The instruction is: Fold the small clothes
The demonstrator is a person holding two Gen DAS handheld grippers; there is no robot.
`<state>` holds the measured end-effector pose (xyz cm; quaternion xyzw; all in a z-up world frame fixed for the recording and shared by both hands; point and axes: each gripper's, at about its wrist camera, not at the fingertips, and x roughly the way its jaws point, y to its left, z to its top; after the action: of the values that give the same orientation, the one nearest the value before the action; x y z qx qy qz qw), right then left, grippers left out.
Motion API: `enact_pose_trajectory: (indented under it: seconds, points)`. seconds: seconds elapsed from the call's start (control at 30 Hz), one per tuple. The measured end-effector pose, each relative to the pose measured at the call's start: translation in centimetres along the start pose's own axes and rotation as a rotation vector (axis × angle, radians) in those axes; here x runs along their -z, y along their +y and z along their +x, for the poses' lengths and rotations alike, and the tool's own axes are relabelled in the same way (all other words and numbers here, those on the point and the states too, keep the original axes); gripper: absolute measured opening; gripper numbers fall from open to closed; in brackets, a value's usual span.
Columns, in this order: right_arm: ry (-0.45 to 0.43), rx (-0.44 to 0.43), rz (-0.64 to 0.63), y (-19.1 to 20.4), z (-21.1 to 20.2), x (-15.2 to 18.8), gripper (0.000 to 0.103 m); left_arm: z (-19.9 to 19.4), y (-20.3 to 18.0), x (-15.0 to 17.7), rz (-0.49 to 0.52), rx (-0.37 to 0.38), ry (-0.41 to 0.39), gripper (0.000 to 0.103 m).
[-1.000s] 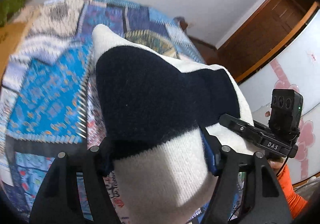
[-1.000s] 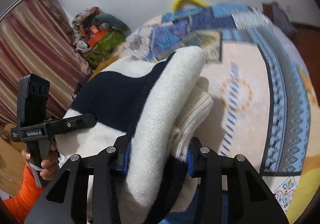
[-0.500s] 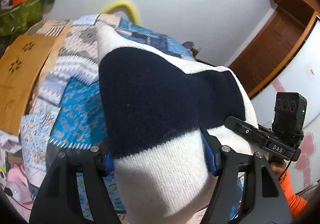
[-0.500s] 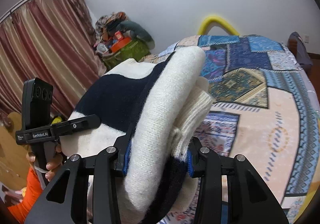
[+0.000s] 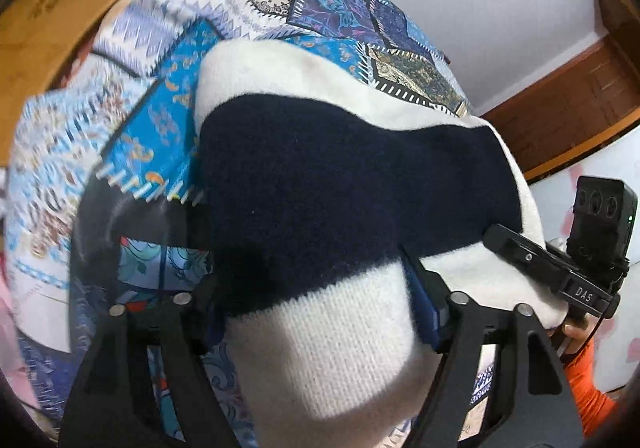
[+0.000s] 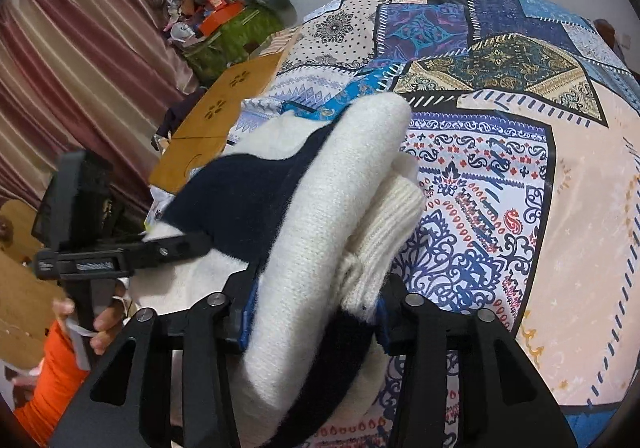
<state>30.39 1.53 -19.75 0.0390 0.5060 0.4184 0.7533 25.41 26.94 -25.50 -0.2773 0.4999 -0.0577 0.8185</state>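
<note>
Left gripper [image 5: 320, 312] and right gripper [image 6: 312, 312] both clench folded navy-and-white knit sweater [image 5: 340, 176], lifted above patchwork bedspread [image 6: 500, 152]. Folding looks done; setting bundle down remains.

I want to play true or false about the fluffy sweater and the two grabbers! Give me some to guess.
1. The white knitted sweater with a dark navy band is held by both grippers. True.
2. The left gripper is open and empty. False: it is shut on the sweater.
3. A patchwork quilt in blue and beige lies beneath. True.
4. The right gripper holds a red sock. False: it grips the folded sweater.
</note>
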Motion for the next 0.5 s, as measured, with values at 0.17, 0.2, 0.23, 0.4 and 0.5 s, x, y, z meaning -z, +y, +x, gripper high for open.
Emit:
enact_pose_trajectory:
  seconds: [0.17, 0.2, 0.23, 0.4, 0.5]
  points:
    - [-0.002, 0.020, -0.023, 0.4, -0.8, 0.5, 0.052, -1.0, -0.1, 0.6, 0.001, -0.014, -0.027, 0.079]
    - [-0.007, 0.025, -0.025, 0.5, -1.1, 0.6, 0.052, -1.5, -0.5, 0.7, 0.007, -0.033, -0.033, 0.079]
    - [-0.013, 0.030, -0.027, 0.6, -1.6, 0.7, 0.052, -2.0, -0.9, 0.8, 0.013, -0.049, -0.041, 0.079]
    - [-0.076, 0.070, -0.054, 1.6, -4.7, 1.4, 0.052, -6.0, -2.9, 1.2, 0.072, -0.132, -0.127, 0.078]
    - [-0.136, 0.094, -0.088, 2.6, -7.3, 1.5, 0.052, -9.4, -5.2, 1.9, 0.118, -0.152, -0.209, 0.078]
